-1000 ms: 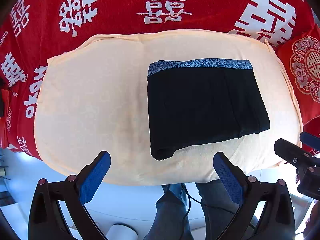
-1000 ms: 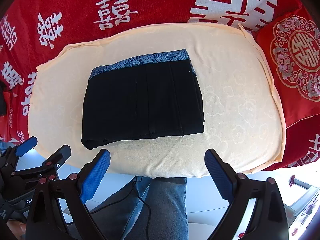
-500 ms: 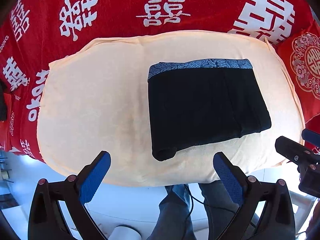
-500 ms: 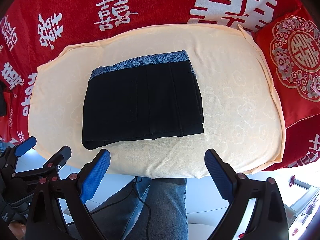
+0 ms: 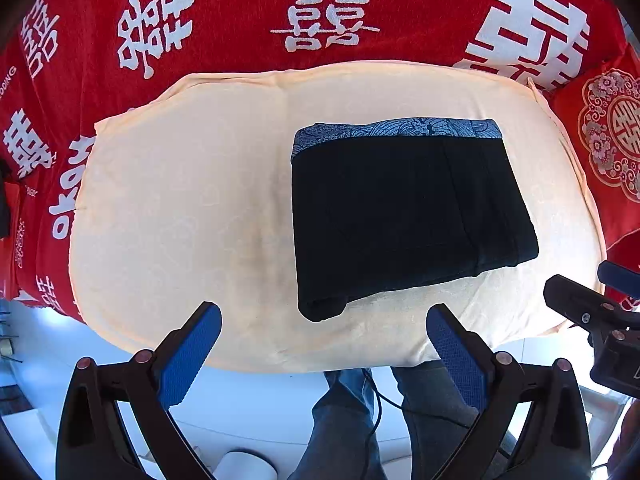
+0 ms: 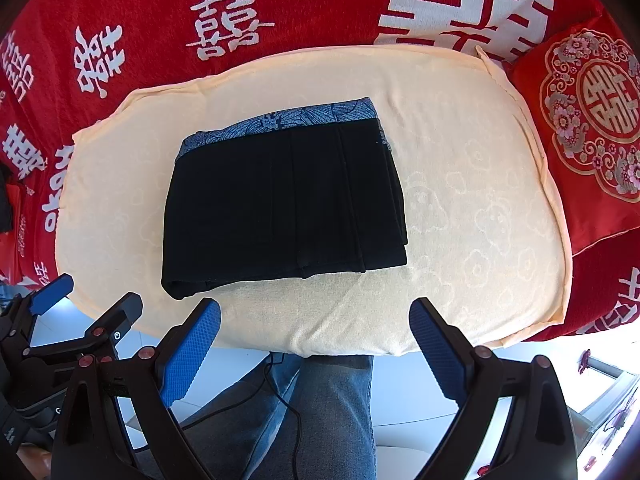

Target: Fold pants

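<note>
Since the earlier frames almost nothing has moved: the pants [image 5: 404,212] lie in the same folded bundle, and both wrist views have shifted only slightly.

Left hand-held gripper [image 5: 324,344]: fingers apart, holding nothing, hovering off the near edge of the cream cloth [image 5: 180,208] at 6 o'clock from the bundle. Right hand-held gripper [image 6: 316,336]: fingers likewise apart and empty, also off the near edge; it shows at 4 o'clock in the left wrist view.

Location of the pants: on the cream cloth, right of centre in the left wrist view and left of centre in the right wrist view [image 6: 280,200]. The patterned waistband [image 6: 280,124] faces 12 o'clock. The bundle is a compact rectangle with stacked layers showing along its near edge. The cloth lies on a red cover [image 5: 240,20] with white characters.

Step in hand, by judgement: folding appears complete and the hand-held grippers stand clear. The corner at 7 o'clock of the bundle bulges a little. The next move, if any, calls for pressing or tucking that corner flat without dragging the layers apart.
</note>
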A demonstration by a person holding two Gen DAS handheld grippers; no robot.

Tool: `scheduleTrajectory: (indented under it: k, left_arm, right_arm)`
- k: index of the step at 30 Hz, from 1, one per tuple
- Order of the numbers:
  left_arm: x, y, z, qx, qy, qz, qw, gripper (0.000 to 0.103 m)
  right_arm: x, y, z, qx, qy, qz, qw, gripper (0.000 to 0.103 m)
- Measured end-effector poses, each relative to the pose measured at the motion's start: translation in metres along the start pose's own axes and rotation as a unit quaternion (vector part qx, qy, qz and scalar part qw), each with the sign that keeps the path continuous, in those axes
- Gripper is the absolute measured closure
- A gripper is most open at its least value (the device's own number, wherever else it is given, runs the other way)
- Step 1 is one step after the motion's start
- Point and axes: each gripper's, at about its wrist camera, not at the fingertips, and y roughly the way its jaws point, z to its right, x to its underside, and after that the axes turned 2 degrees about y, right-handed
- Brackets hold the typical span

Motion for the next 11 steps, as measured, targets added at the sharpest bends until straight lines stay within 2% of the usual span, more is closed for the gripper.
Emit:
scheduleTrajectory:
  k: [11]
  left_arm:
    - [0.0009, -0.0016, -0.0003, 0.008, -0.007, 0.004, 0.9999, 0.000]
  right_arm:
    - [0.0000, 0.0006, -0.0005, 0.001, 0.000, 0.000, 1.000, 0.007]
